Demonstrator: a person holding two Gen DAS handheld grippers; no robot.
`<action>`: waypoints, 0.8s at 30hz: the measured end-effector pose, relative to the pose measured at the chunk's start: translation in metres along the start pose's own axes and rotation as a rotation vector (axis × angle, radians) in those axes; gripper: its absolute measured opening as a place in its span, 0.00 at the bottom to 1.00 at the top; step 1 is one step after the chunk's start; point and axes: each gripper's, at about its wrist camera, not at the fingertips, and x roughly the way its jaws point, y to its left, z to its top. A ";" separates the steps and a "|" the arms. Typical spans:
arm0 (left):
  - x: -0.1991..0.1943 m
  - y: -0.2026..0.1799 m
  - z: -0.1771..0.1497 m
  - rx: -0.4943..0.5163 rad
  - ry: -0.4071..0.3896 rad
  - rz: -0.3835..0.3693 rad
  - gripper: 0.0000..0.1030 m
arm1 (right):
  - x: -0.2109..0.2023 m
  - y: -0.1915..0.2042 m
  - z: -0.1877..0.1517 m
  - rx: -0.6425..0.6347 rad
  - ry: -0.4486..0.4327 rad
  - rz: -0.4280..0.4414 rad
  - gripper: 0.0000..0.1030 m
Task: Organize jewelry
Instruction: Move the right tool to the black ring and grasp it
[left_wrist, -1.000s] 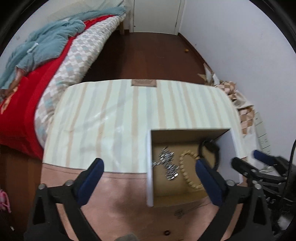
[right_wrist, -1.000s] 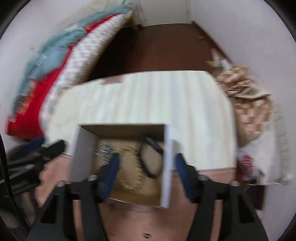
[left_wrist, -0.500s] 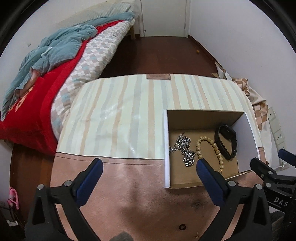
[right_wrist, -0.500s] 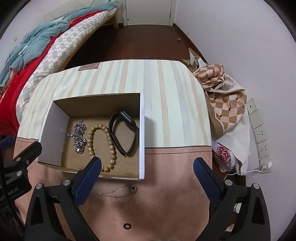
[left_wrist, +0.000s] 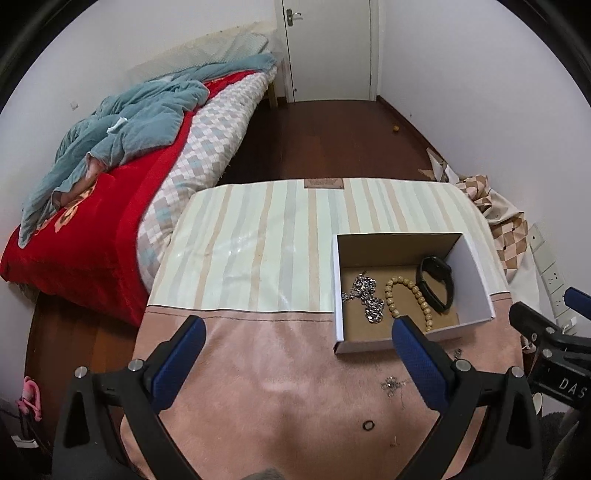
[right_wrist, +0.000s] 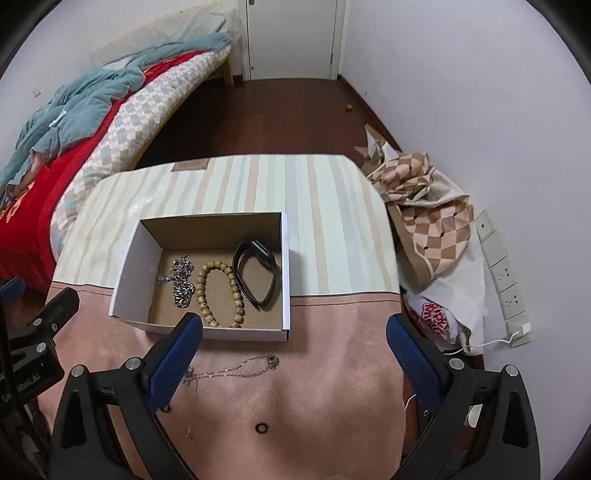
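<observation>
An open white cardboard box (right_wrist: 129, 258) (left_wrist: 476, 273) stands on the table. Inside lie a silver chain (right_wrist: 181, 280) (left_wrist: 367, 295), a wooden bead bracelet (right_wrist: 218, 291) (left_wrist: 406, 297) and a black band (right_wrist: 256, 271) (left_wrist: 436, 282). On the pink mat in front of the box lie a thin silver necklace with a pendant (right_wrist: 236, 369) (left_wrist: 393, 386), a small black ring (right_wrist: 261, 428) (left_wrist: 368, 425) and a tiny earring (right_wrist: 189, 434) (left_wrist: 395, 441). My left gripper (left_wrist: 295, 354) is open and empty above the mat, left of the box. My right gripper (right_wrist: 295, 350) is open and empty above the necklace.
The table has a striped cloth (left_wrist: 266, 236) at the back and a pink mat (right_wrist: 332, 369) in front. A bed with a red cover (left_wrist: 92, 206) stands left. Checked fabric and bags (right_wrist: 436, 221) and a power strip (right_wrist: 502, 273) lie on the right.
Both grippers have pulled back and risen from the box; more of the mat, the necklace and the ring have come into view. Both stay open.
</observation>
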 end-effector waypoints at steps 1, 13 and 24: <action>-0.005 0.000 -0.002 0.000 -0.005 -0.003 1.00 | -0.007 0.001 -0.002 0.001 -0.012 -0.001 0.98; -0.005 0.004 -0.049 0.004 0.043 0.048 1.00 | -0.024 -0.012 -0.048 0.061 -0.007 0.077 0.98; 0.068 -0.012 -0.111 0.033 0.200 0.031 0.99 | 0.054 -0.019 -0.134 0.076 0.091 0.108 0.55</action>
